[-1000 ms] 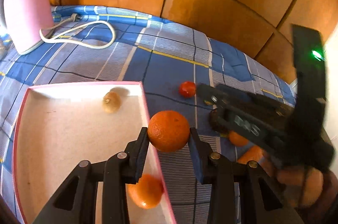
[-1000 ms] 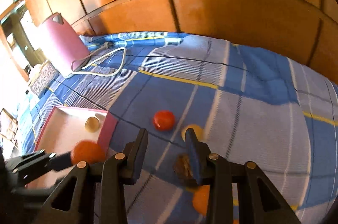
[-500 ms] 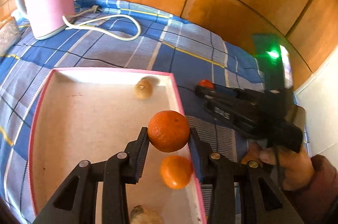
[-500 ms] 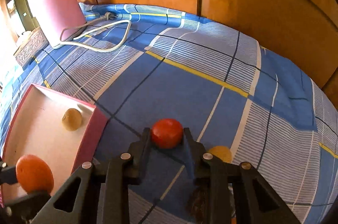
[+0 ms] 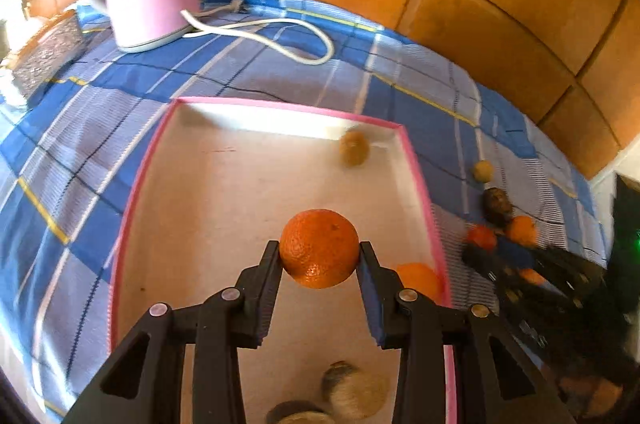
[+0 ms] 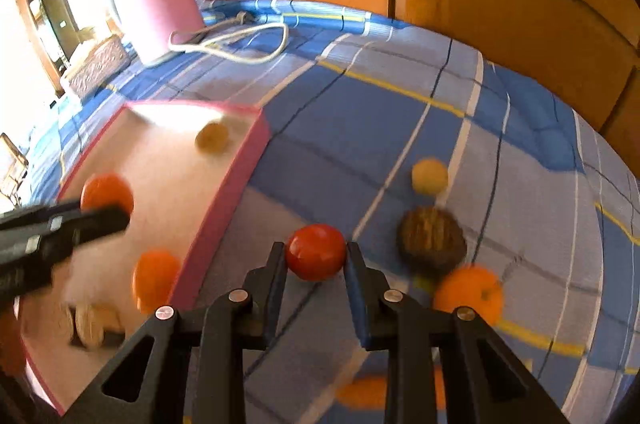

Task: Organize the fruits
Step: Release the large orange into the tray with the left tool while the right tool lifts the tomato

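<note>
My left gripper (image 5: 319, 256) is clamped on an orange (image 5: 319, 247), held above the pink-rimmed box (image 5: 416, 180), near its right wall. My right gripper (image 6: 316, 258) is clamped on a red tomato (image 6: 316, 251) over the blue checked cloth (image 6: 360, 112), just right of the box.

Risks, as I judge them:
- The orange is round and gripped only at its sides; a quick tilt may let it roll out.
- Released from this height, it may bounce onto the second orange (image 5: 418, 278) lying below by the wall, or hop over the low rim.
- The tomato looks soft; too hard a squeeze may bruise it.
- Both grippers are heading for the same box, so they may collide.
- Loose fruit on the right, such as the brown one (image 6: 432, 240), may get knocked away.
</note>
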Motion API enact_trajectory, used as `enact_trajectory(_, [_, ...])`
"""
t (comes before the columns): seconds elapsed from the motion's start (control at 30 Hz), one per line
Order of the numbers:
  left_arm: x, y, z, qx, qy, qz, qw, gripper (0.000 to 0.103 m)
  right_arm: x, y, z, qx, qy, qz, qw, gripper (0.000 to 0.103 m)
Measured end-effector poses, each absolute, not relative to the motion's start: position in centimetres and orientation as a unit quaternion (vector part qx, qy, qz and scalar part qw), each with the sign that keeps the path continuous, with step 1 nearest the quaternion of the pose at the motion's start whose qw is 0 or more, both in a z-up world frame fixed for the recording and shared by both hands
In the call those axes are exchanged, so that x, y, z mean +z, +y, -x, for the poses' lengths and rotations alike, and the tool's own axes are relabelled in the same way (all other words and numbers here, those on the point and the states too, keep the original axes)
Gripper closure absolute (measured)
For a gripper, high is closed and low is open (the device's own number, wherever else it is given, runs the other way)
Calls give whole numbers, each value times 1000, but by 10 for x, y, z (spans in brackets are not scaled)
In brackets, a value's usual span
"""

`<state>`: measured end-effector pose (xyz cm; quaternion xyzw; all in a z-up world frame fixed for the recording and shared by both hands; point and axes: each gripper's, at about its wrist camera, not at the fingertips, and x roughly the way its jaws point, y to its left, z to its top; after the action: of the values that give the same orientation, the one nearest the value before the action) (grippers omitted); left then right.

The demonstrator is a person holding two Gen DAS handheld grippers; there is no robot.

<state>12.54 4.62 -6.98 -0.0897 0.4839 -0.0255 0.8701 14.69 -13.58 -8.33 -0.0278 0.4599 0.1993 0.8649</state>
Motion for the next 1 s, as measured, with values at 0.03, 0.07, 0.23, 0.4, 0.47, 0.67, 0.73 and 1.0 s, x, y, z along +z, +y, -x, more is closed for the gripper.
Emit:
enact_trajectory(0.03, [-71,48,-126,-22,484,87,870,65,-84,-137,-142,200,460,27,865,74])
enact_trajectory(0.07, [-71,50,-124,-16,483,86,871,65,-85,-138,-138,199,461,26,864,74])
enact_trajectory(0.23, [-63,56,-110,5,468,87,880,60,-86,-141,-116,196,460,23,866,74])
enact_trajectory(0.4, [-48,58,-91,6,446,92,890,52,-84,-141,-102,193,455,24,869,74])
enact_trajectory(0.47, [-43,57,-85,3,440,90,893,52,-81,-142,-98,194,450,23,872,74])
enact_trajectory(0.67, [-35,54,-65,-7,430,94,898,52,-70,-140,-81,200,433,19,879,74])
enact_trajectory(0.73, [-34,54,-59,-6,429,95,898,52,-65,-138,-76,204,428,15,880,74])
enact_trajectory(1.0, [-33,56,-43,-9,425,101,900,52,-49,-129,-54,229,412,6,882,74])
